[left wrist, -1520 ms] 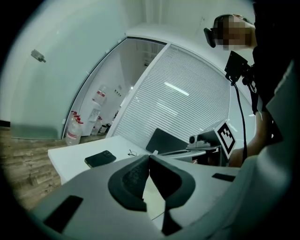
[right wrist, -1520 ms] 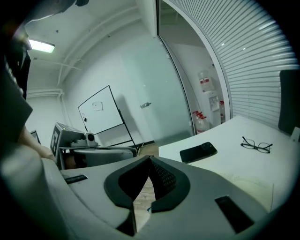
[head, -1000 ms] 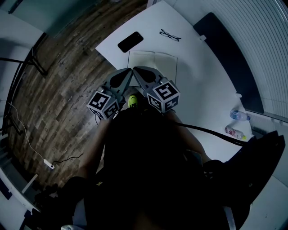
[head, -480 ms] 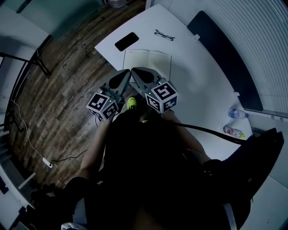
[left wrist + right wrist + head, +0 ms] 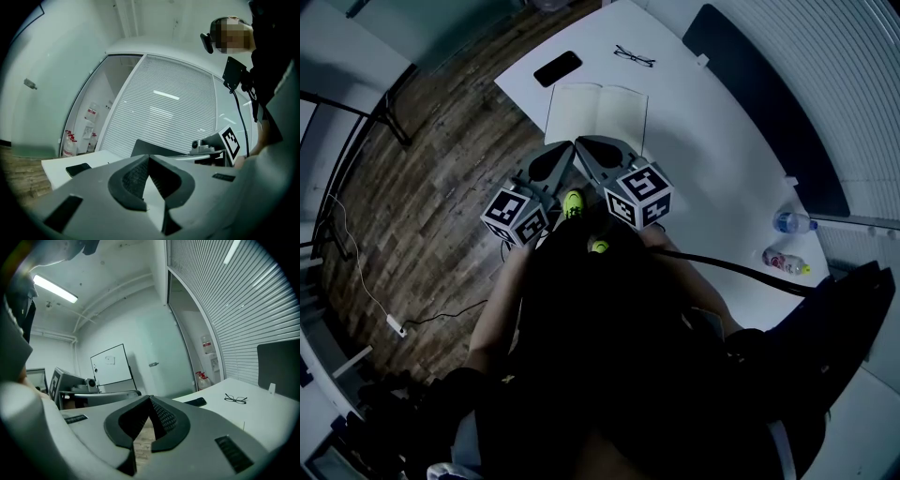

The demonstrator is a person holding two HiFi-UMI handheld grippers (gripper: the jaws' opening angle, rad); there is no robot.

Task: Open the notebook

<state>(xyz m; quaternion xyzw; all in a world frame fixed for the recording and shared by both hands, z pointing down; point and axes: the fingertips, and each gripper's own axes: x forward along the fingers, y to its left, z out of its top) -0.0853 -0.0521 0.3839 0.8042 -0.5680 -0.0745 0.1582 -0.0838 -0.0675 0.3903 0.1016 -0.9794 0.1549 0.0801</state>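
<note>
Distance has grown: in the head view the pale paper notebook (image 5: 595,111) has slid from frame centre toward the upper middle, so both grippers have drawn back from it. The left gripper (image 5: 149,157) and right gripper (image 5: 150,397) are each closed tip to tip on nothing. The opening looks done, with the hands retreating. The notebook lies flat on the white bench (image 5: 712,159), two cream pages spread, just below the black slab phone (image 5: 557,67) and thin-framed spectacles (image 5: 635,56).
</note>
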